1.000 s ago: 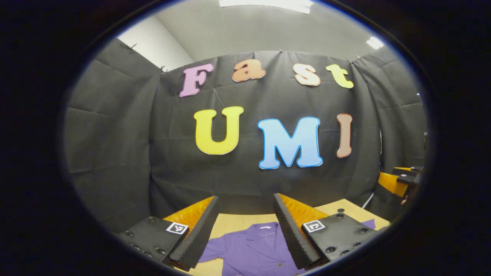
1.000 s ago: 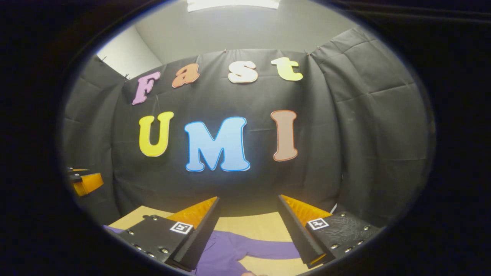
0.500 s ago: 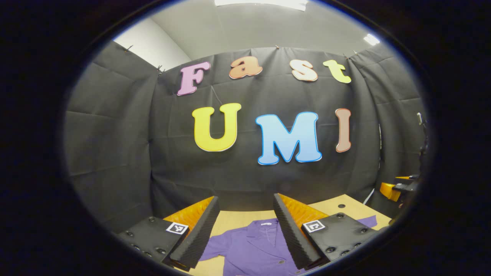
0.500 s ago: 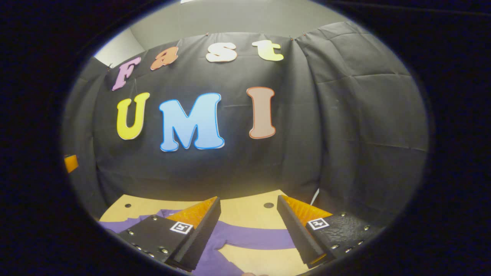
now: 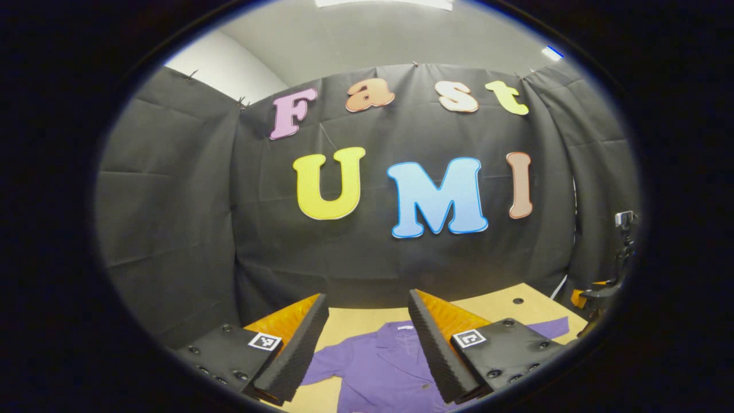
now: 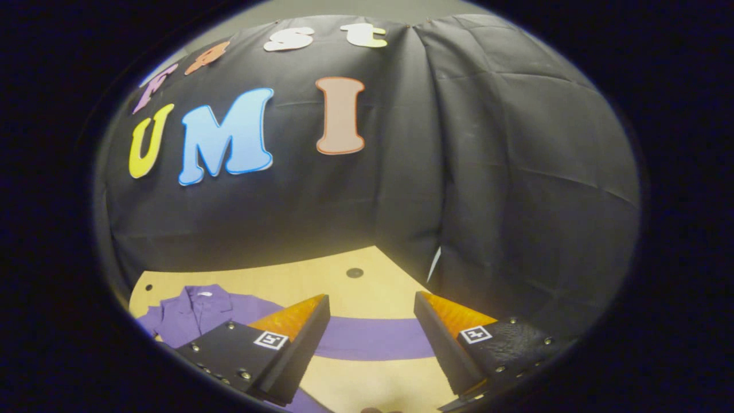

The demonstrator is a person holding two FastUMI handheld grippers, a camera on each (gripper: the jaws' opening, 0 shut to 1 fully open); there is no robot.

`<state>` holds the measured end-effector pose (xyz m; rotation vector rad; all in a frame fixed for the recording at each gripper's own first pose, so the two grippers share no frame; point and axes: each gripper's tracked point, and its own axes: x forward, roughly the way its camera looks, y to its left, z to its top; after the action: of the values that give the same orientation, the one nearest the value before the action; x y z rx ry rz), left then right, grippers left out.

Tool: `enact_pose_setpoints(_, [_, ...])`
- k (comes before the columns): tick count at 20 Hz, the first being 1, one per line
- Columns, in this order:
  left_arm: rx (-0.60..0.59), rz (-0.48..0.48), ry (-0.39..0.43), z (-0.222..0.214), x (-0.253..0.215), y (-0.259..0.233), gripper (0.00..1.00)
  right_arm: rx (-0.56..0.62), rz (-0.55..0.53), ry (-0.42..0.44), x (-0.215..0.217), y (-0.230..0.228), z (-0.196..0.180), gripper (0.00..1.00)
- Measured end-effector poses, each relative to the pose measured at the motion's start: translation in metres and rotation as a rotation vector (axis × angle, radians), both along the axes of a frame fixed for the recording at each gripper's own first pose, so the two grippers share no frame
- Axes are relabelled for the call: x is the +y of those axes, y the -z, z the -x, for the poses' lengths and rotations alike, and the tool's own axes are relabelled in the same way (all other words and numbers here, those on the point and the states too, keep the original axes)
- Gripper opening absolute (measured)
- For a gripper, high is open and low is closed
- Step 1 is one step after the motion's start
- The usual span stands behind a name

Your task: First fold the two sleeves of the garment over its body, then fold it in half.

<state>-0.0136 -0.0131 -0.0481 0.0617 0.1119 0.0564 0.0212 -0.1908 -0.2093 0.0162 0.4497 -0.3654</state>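
Left gripper (image 5: 367, 321) wide open above the table (image 5: 355, 317), purple shirt (image 5: 381, 367) collar sitting right between its fingers.

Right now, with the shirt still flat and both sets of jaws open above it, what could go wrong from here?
Two risks.

The right gripper hovers over the middle of the outstretched sleeve; pinched there rather than at the cuff, the end may trail and fold crooked.

The left gripper hangs above the purple shirt near its collar, not over a sleeve; closing there would likely bunch the body on the table.
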Motion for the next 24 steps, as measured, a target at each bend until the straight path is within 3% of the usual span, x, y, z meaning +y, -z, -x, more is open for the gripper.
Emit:
enact_pose_setpoints(9, [0.042,0.001,-0.111,0.013,0.007,0.016,0.93,0.236,-0.076,0.154,-0.067,0.114,-0.006,0.93])
enact_pose_setpoints(15, [0.071,-0.006,-0.161,0.009,0.002,0.021,0.93,0.347,-0.100,0.180,-0.088,0.176,-0.010,0.93])
enact_pose_setpoints(24, [0.084,0.014,-0.220,0.002,-0.015,0.030,0.93,0.456,-0.158,0.179,-0.090,0.226,-0.002,0.93])
